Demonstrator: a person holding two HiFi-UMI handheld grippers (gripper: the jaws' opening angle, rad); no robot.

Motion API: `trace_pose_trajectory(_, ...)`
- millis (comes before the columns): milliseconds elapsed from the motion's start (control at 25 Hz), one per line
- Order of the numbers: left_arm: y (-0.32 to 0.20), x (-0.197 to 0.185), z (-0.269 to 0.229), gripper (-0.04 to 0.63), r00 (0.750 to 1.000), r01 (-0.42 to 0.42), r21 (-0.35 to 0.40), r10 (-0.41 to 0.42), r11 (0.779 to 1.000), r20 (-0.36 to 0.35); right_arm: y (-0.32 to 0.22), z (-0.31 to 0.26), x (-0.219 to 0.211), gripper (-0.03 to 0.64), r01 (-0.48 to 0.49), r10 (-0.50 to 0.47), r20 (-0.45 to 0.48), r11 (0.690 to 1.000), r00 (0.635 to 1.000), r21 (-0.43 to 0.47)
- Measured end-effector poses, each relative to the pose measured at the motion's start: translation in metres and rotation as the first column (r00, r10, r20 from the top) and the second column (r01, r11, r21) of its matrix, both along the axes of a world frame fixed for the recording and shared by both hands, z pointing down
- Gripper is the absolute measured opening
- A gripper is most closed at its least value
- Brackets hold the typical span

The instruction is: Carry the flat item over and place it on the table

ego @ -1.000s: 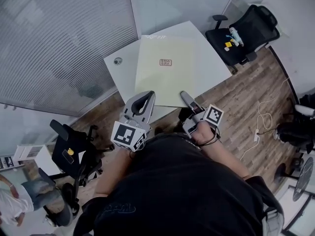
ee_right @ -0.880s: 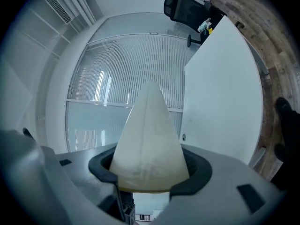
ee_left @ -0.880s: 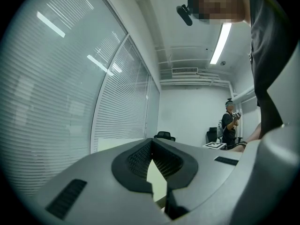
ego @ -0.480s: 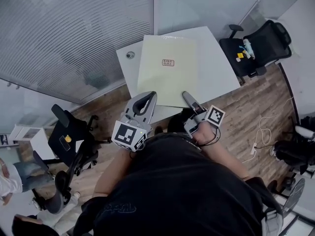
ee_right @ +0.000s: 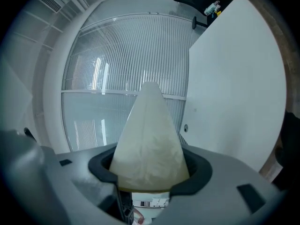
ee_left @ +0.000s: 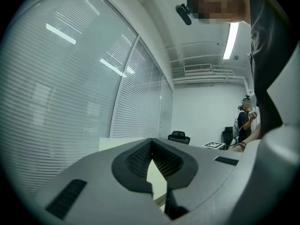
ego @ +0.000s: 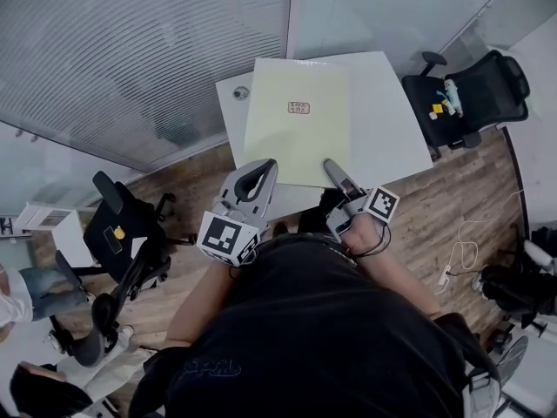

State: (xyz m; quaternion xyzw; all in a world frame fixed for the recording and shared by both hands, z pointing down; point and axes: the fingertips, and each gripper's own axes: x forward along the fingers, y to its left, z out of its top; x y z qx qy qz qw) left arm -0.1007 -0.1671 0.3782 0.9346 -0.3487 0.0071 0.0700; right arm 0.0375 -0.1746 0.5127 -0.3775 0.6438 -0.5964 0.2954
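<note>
Sheet (ego: pixel 300 138), flat, pale yellow-green, small red-printed label (ego: pixel 298 107) near its far end, is held at its near edge by both my grippers. My right gripper (ego: pixel 330 166) has its jaws clenched on the sheet: in the right gripper view the pale surface fills the gap between them and runs up and away from the pads. My left gripper (ego: pixel 264 169) is at the near-left part of the same edge; in the left gripper view the jaws are closed to a point at the tips with a thin wedge of the pale sheet pinched between them, so grasping too. In the head view the sheet lies over the white counter (ego: pixel 387 129), covering most of its left half, long side pointing away from me, near edge sticking out past the counter's near edge toward my body. Cannot tell whether the sheet rests on the counter or hangs just above it. Round grommet (ego: pixel 241 93) in the counter, just beside the sheet's left edge. Black office chair (ego: pixel 479 94) stands right of the counter with small items on its seat, one yellow (ego: pixel 438 107). Second black chair (ego: pixel 122 233) is at the left, well apart from the counter. Glass wall with blinds (ego: pixel 130 50) runs behind the counter. Wood floor (ego: pixel 444 207) underneath, white cable (ego: pixel 461 251) lying on it at the right. Another person (ego: pixel 17 294) is at the lower-left edge.
</note>
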Motion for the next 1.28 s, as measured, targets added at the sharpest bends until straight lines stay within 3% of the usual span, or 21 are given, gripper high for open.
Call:
trace_pose_trajectory(160,-0.011,-0.001,-0.007,0.014,0.999,0.026,0.033,-0.025,0.999,-0.020,-0.014,0.008,0.002,0.282,0.028,-0.028,-0.008,0.999,1.000,-0.028)
trace_pose_trajectory(320,-0.033,0.003,-0.005,0.014,0.995,0.055,-0.025,-0.057,0.998,-0.083,-0.034,0.009,0.008,0.282,0.062,-0.063,-0.023,0.997,0.998,-0.039)
trace_pose_trajectory(640,-0.075,0.020,0.008,0.014,0.989,0.114,-0.078,-0.120,0.990,-0.088,-0.077,0.009,0.028,0.282,0.110,-0.111,-0.019,0.993,0.994,-0.048)
trace_pose_trajectory(960,-0.115,0.037,0.033,0.014,0.982,0.164,-0.138,-0.175,0.977,-0.067,-0.111,0.025,0.050,0.282,0.144,-0.147,-0.025,0.986,0.989,-0.087)
trace_pose_trajectory(1280,-0.141,0.051,0.069,0.014,0.985,0.168,-0.192,-0.174,0.967,-0.014,-0.128,0.056,0.060,0.282,0.195,-0.203,-0.046,0.971,0.978,-0.140)
